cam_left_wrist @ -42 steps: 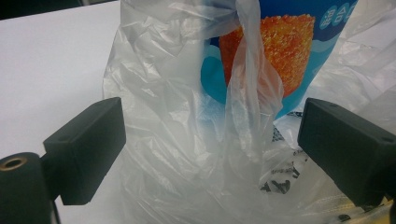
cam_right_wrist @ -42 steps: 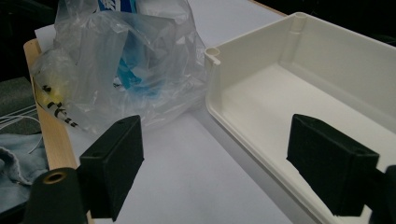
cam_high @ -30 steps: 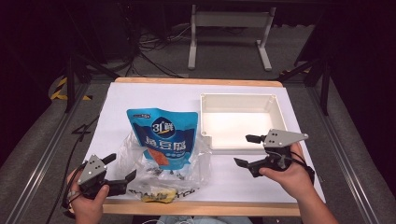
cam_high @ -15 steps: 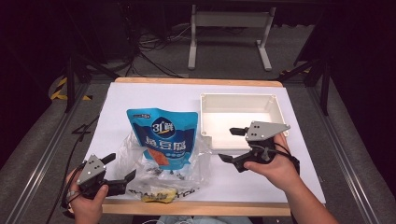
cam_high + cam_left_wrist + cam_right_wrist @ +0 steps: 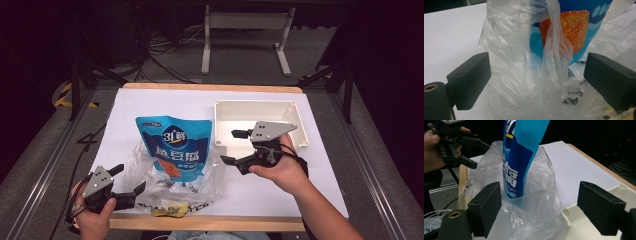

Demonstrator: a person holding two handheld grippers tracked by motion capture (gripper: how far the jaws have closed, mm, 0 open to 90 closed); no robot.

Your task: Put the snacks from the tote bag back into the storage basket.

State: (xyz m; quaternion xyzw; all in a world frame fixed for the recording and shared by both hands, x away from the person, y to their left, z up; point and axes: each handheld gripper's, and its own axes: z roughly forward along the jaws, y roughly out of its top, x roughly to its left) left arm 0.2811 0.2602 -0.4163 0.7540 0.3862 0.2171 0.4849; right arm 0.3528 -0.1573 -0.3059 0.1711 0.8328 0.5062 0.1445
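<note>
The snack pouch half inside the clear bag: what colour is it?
Blue pouch with white lettering and an orange food picture; clearest in the high view.

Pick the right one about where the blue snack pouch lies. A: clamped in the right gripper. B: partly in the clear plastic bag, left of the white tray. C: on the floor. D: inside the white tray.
B: in the high view the blue snack pouch has its lower end inside the clear plastic bag, on the table left of the white tray.
</note>
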